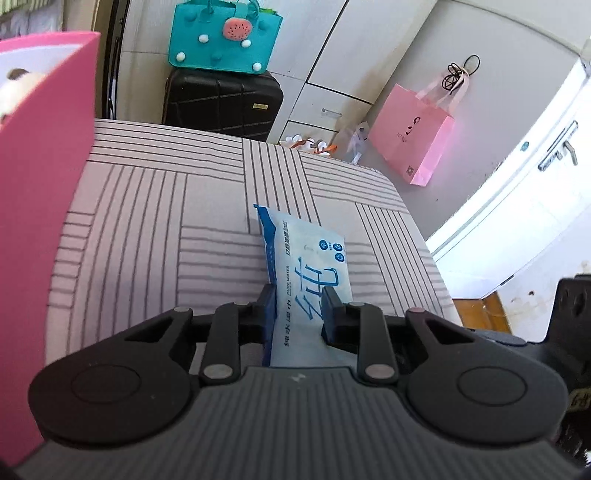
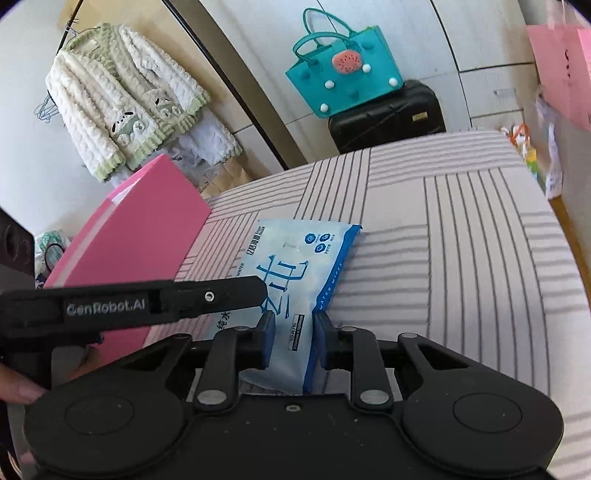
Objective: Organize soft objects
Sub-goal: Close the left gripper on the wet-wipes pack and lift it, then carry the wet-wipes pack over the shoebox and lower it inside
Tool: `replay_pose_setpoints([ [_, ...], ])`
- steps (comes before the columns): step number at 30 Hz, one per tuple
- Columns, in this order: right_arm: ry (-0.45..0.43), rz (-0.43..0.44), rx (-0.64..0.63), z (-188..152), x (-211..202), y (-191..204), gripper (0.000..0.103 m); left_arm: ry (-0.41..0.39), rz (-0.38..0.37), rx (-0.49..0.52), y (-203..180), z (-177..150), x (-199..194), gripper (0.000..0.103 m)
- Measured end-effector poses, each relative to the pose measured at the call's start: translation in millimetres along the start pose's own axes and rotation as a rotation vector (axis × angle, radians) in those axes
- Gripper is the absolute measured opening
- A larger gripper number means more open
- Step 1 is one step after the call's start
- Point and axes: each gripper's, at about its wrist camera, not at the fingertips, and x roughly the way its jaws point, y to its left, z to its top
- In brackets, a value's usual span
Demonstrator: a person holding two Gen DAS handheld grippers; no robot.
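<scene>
A blue and white pack of wet wipes point(image 1: 314, 266) is held over the striped pink bed point(image 1: 155, 206). My left gripper point(image 1: 299, 306) is shut on its near end. My right gripper point(image 2: 293, 330) is shut on the same pack point(image 2: 295, 266) at another edge. The left gripper's arm point(image 2: 166, 299) crosses the right wrist view from the left, its tip over the pack. A pink box point(image 1: 40, 192) stands at the left, with a white plush thing point(image 1: 18, 81) partly seen inside; it also shows in the right wrist view point(image 2: 140, 236).
A teal bag point(image 1: 225, 33) sits on a black suitcase point(image 1: 221, 99) beyond the bed's far edge. A pink paper bag point(image 1: 413, 136) hangs on the wardrobe at right. A fluffy white jacket point(image 2: 122, 99) hangs on the wall at left.
</scene>
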Motion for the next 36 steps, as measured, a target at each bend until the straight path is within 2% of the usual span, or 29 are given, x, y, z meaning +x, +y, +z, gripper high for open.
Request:
replay_pose_setpoints([
  [9, -0.013, 0.007, -0.07, -7, -24, 45, 0.033, -0.018, 0.01, 0.041, -1, -7, -49, 0.025],
  [16, -0.029, 0.07, -0.169, 0, -54, 81, 0.039, -0.064, -0.101, 0.032, 14, -7, -108, 0.025],
  [19, -0.021, 0.112, -0.215, 7, -63, 98, 0.039, -0.093, -0.119, 0.039, 20, -9, -132, 0.025],
  [29, -0.005, 0.222, -0.36, 31, -63, 165, 0.038, -0.235, -0.007, 0.116, 36, -6, -197, 0.025],
  [36, -0.018, 0.325, -0.451, 59, -44, 203, 0.025, -0.342, 0.071, 0.069, 73, 7, -225, 0.025],
])
